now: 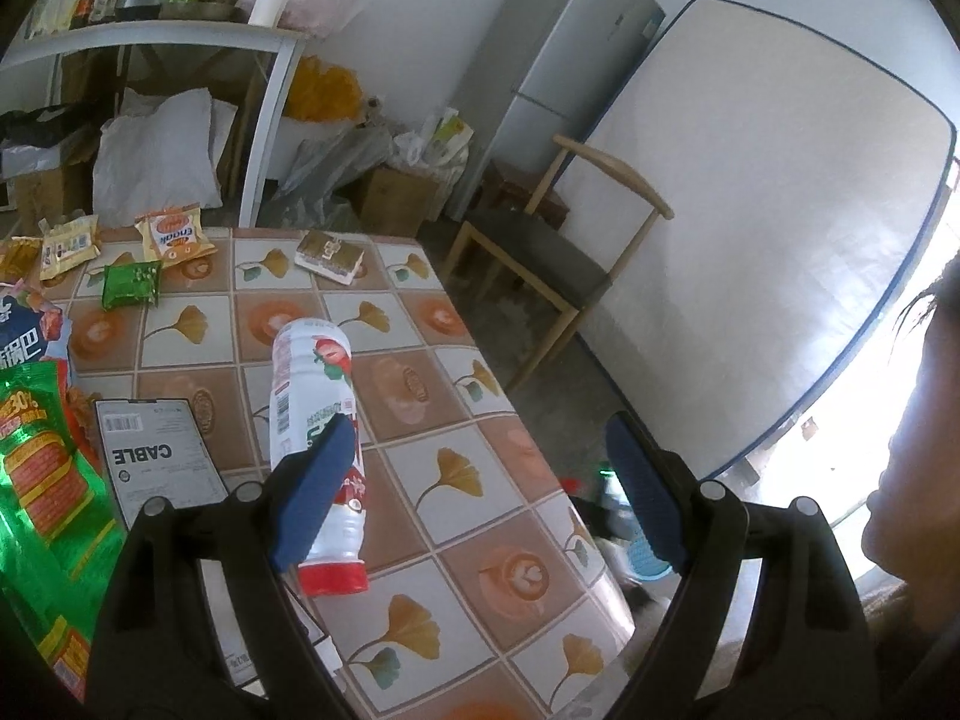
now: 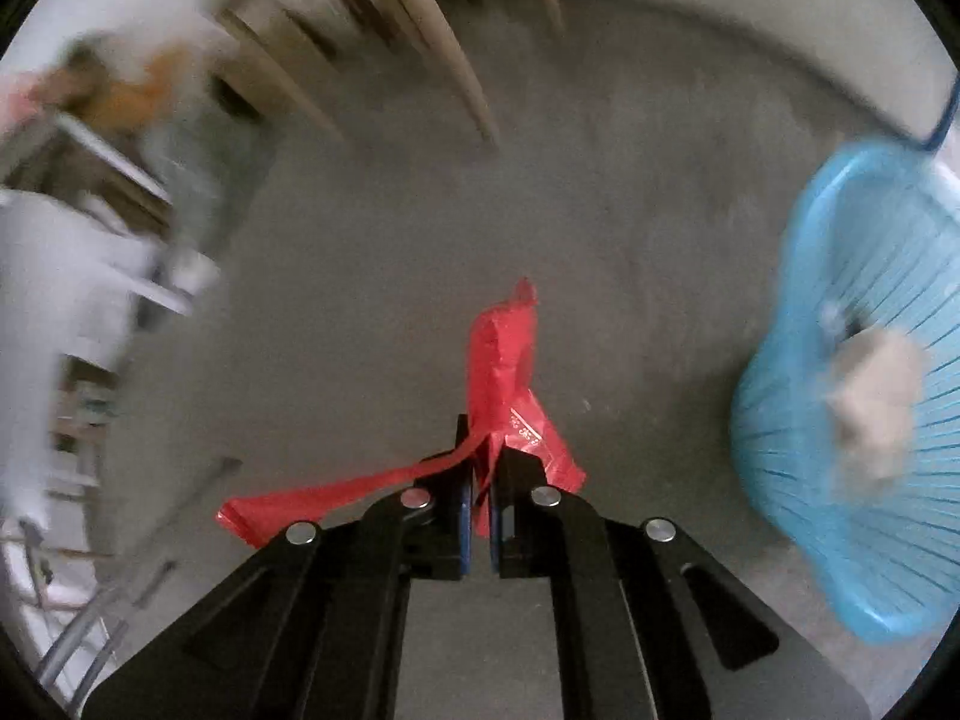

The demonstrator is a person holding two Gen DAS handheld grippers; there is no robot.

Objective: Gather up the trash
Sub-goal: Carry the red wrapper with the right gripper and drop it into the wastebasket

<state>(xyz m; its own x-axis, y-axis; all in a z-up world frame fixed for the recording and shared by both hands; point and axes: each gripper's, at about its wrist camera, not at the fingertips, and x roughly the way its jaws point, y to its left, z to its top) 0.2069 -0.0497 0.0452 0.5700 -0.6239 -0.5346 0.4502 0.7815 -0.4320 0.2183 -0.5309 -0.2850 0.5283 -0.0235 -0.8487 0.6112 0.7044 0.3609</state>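
Note:
In the left wrist view a white drink bottle (image 1: 315, 420) with a red cap lies on the tiled table (image 1: 456, 480), cap toward me. My left gripper (image 1: 480, 456) is open above the table's right part; its left finger (image 1: 312, 480) overlaps the bottle. In the right wrist view my right gripper (image 2: 480, 480) is shut on a red plastic wrapper (image 2: 504, 384) held over the grey floor. A blue mesh basket (image 2: 852, 396) with a crumpled beige lump (image 2: 876, 396) in it stands to the right of the wrapper.
Snack packets (image 1: 174, 234), a green packet (image 1: 131, 282), a small box (image 1: 330, 255), a big green bag (image 1: 42, 468) and a CABLE box (image 1: 156, 456) lie on the table. A wooden chair (image 1: 540, 264), fridge (image 1: 558, 72) and leaning white board (image 1: 750, 228) stand beyond. The right wrist view is blurred.

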